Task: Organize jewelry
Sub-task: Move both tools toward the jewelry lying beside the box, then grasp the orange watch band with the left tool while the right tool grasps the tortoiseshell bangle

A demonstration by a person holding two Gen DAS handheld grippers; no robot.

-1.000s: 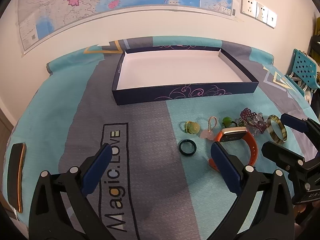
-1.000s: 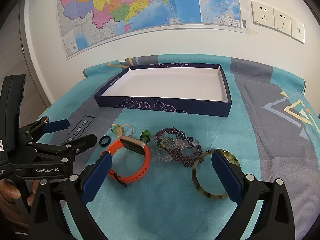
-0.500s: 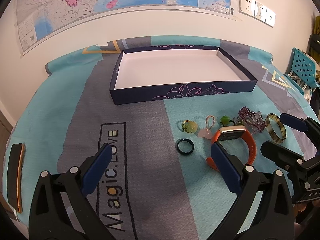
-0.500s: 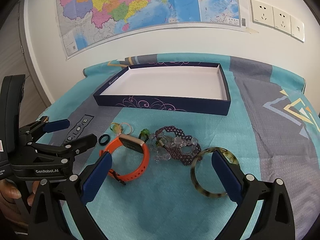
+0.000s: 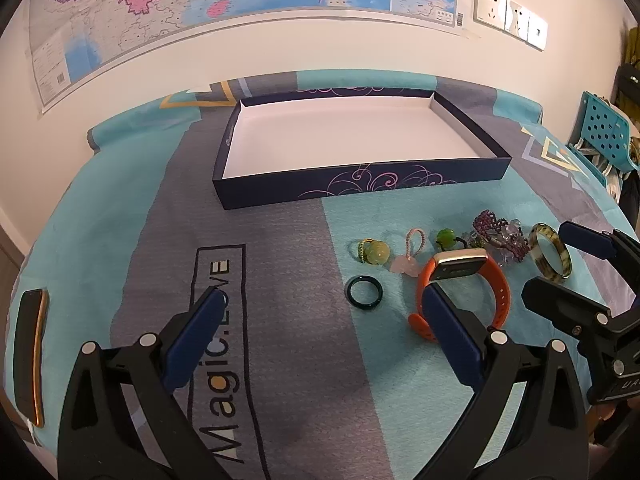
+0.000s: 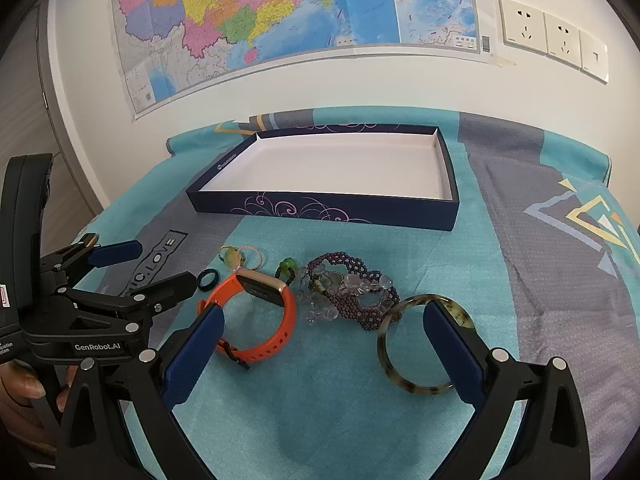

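1. On the tabletop, the navy tray (image 6: pixel 324 211) sits empty; nothing is sorted yet.
2. Jewelry, including the orange watch (image 6: pixel 264 320), lies before it.
3. Left gripper (image 5: pixel 324 320) and right gripper (image 6: pixel 324 340) hover, jaws released.

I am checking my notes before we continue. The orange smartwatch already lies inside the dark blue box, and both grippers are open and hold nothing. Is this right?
Not quite. The orange smartwatch lies on the cloth in front of the dark blue box, not inside it; the right wrist view shows this. The box holds nothing. The left gripper and right gripper are indeed open and hold nothing.
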